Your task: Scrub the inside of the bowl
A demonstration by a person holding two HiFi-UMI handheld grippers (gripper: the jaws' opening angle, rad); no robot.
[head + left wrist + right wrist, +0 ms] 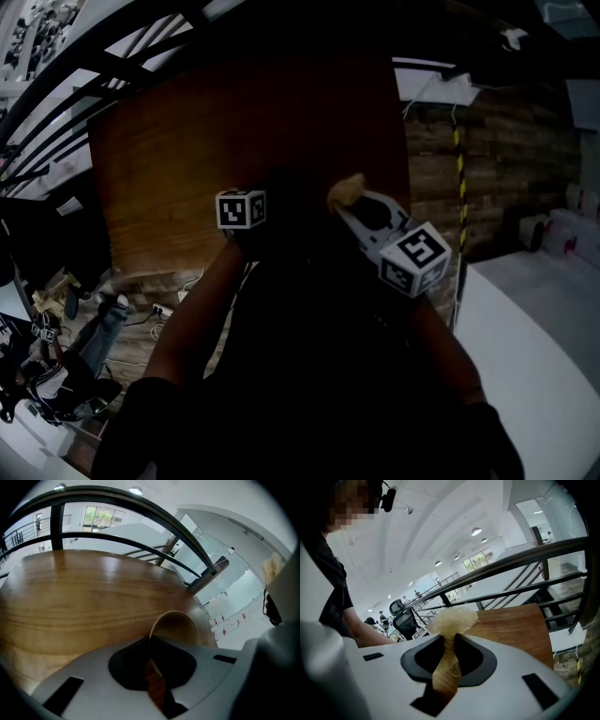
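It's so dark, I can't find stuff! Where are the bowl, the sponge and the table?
bowl (177,626): left gripper view, on its wooden wall.
sponge (454,619): right gripper view, on its fluffy top.
table (93,597): left gripper view, on its bare wooden top.

Wooden table (84,597), black railing (57,527) past it — office chair (405,618) farther off.

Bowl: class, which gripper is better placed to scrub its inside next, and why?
Right. The right gripper is shut on the yellow sponge, ready to scrub. The left gripper is clamped on the rim of the bowl, so it is busy holding it and carries no scrubber.
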